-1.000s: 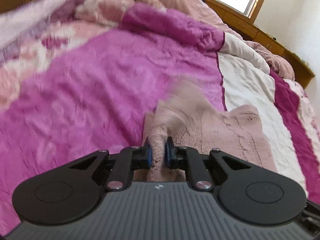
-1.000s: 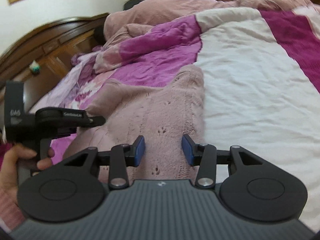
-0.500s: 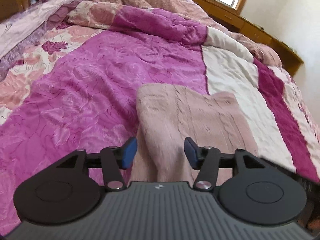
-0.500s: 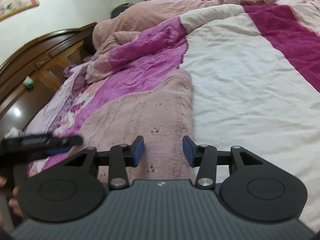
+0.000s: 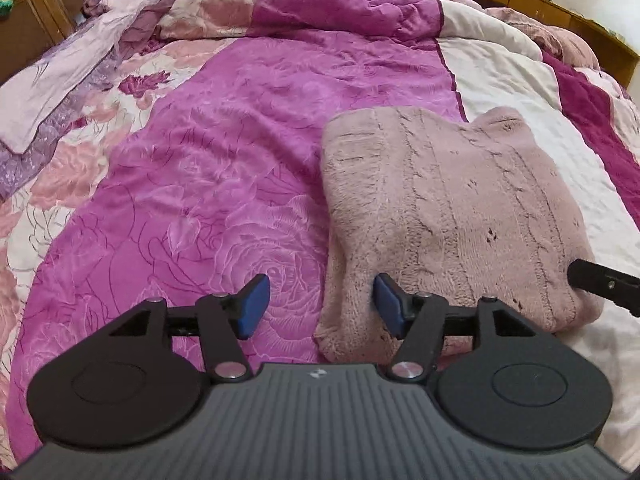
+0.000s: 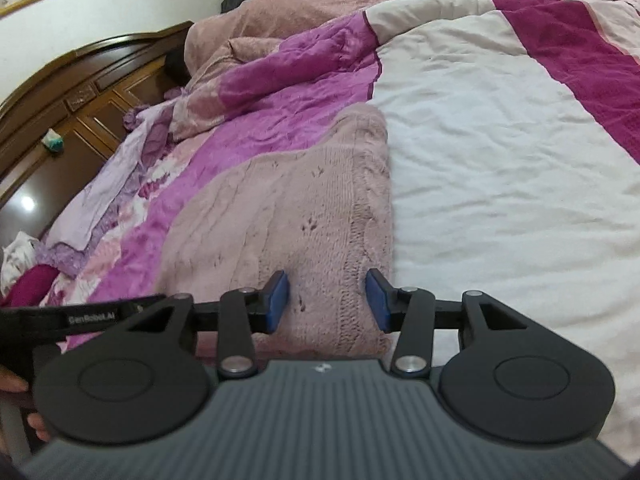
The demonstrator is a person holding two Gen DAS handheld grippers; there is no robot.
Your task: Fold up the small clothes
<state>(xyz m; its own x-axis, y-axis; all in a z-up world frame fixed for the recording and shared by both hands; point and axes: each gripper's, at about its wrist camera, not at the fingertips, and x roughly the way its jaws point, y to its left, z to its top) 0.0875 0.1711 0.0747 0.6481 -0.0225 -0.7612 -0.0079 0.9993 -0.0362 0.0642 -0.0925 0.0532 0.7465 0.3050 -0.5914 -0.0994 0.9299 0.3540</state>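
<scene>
A dusty-pink knitted sweater (image 5: 460, 200) lies folded flat on the bed, also visible in the right wrist view as the sweater (image 6: 280, 208). My left gripper (image 5: 318, 300) hovers at its near left edge with jaws opening; the sweater's edge lies between them but the pads do not press it. My right gripper (image 6: 328, 296) stands open over the sweater's near right corner, its blue pads apart above flat knit. One right finger (image 5: 600, 282) shows at the sweater's right edge in the left wrist view.
A magenta rose-patterned quilt (image 5: 200, 160) covers the bed, with a white stripe (image 6: 500, 160) to the right of the sweater. A lilac cloth (image 5: 60, 80) lies far left. A heaped pink blanket (image 6: 300, 12) and a wooden headboard (image 6: 80, 92) stand behind.
My left gripper let go of the sweater fold it pinched, opened wide and drew back to the left. The sweater now lies flat. The right gripper stayed put.
</scene>
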